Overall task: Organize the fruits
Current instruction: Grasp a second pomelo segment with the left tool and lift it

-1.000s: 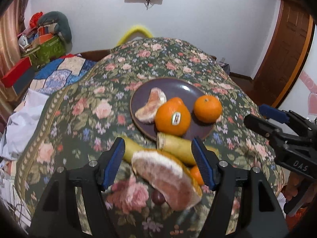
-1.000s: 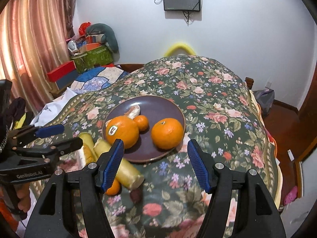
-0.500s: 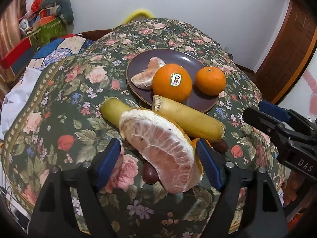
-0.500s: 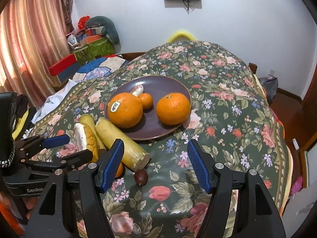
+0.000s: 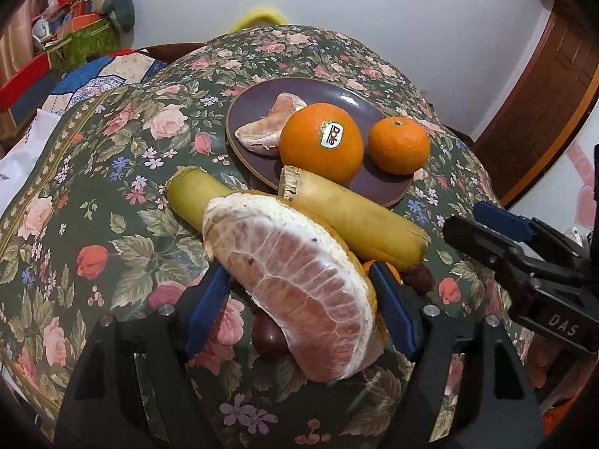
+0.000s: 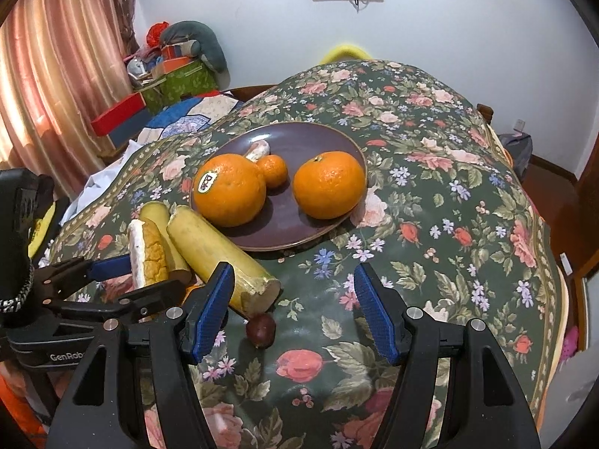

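A peeled pomelo wedge (image 5: pixel 295 288) stands on edge on the floral cloth, leaning on two yellow banana pieces (image 5: pixel 355 220) (image 5: pixel 191 194). My left gripper (image 5: pixel 297 271) straddles the wedge. Its jaws are closing, with cloth still showing at the left pad (image 5: pixel 207 310). In the right wrist view, the left gripper (image 6: pixel 153 273) flanks the wedge (image 6: pixel 148 250). My right gripper (image 6: pixel 294 273) stands open over bare cloth, a small dark fruit (image 6: pixel 261 329) just below it. The purple plate (image 6: pixel 299 142) holds a stickered orange (image 6: pixel 228 189), a mandarin (image 6: pixel 329 185), a smaller mandarin (image 6: pixel 273 170) and a pomelo segment (image 5: pixel 269 127).
Another orange fruit (image 5: pixel 389 269) and dark fruits (image 5: pixel 267 336) (image 5: pixel 421 277) lie under and beside the wedge. The cloth falls away at the table's edges. Boxes and bedding (image 6: pixel 168 86) crowd the far left by a curtain. A wooden door (image 5: pixel 543 86) stands right.
Both grippers have sunk toward the table. The left one has come down around the pomelo wedge, which now fills the space between its fingers. The right gripper's opening is unchanged.
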